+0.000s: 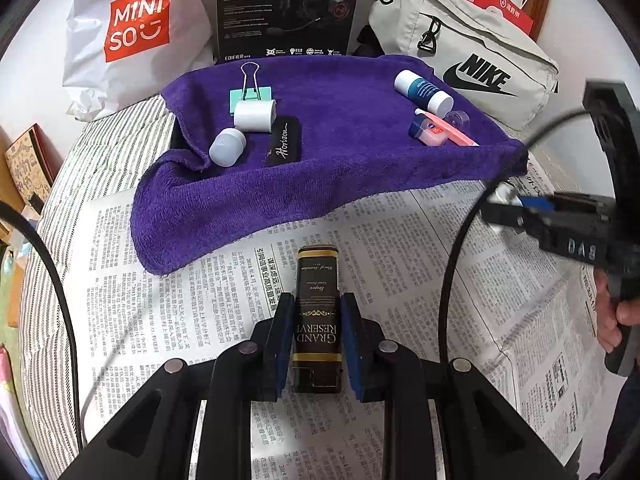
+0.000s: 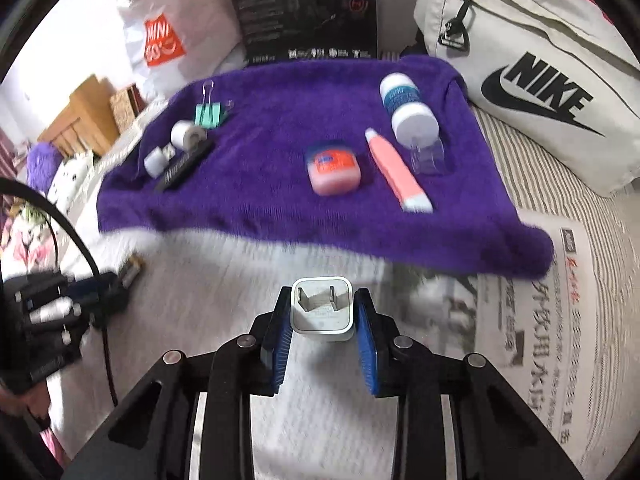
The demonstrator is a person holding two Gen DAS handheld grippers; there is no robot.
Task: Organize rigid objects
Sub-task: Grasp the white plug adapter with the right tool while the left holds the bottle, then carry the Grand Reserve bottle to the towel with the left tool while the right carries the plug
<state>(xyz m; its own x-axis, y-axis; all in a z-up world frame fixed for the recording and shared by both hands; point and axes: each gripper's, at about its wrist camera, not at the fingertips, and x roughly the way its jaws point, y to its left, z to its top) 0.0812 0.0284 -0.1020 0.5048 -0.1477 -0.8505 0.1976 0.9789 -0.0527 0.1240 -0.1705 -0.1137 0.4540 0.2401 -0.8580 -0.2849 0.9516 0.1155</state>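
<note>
Bed (image 1: 120, 128) with striped cover is the base; newspaper (image 1: 420, 240) laid over the near part, likely as a staging zone.

Purple towel (image 1: 320, 160) sits at 12 o'clock from both tools and looks like the drop area: items are already grouped on it.
- 10–11 o'clock cluster: binder clip (image 1: 250, 94), white roll (image 1: 255, 115), grey cap (image 1: 227, 146), black bar (image 1: 285, 141). All touching or just beside each other.
- 1–2 o'clock cluster: white bottle (image 1: 423, 92), pink tube (image 1: 452, 130), small pink jar (image 1: 429, 130), clear cap (image 1: 458, 117). These look like toiletries, so the split seems to be by type.

Bags and a black box (image 1: 288, 8) line the wall behind, out of play.

Your left tool (image 1: 316, 340) is pinching a dark box (image 1: 317, 312) across its narrow sides, label up, over the newspaper just short of the towel's near edge.

Your right tool (image 2: 322, 320) has the white charger (image 2: 323, 314) between its pads, prongs facing the camera, also over the newspaper. Pads sit against its sides; I read it as gripped.

Judgement: both pieces are picked and not yet on the towel. The charger likely belongs with the left cluster. Watch the smooth charger slipping.
</note>
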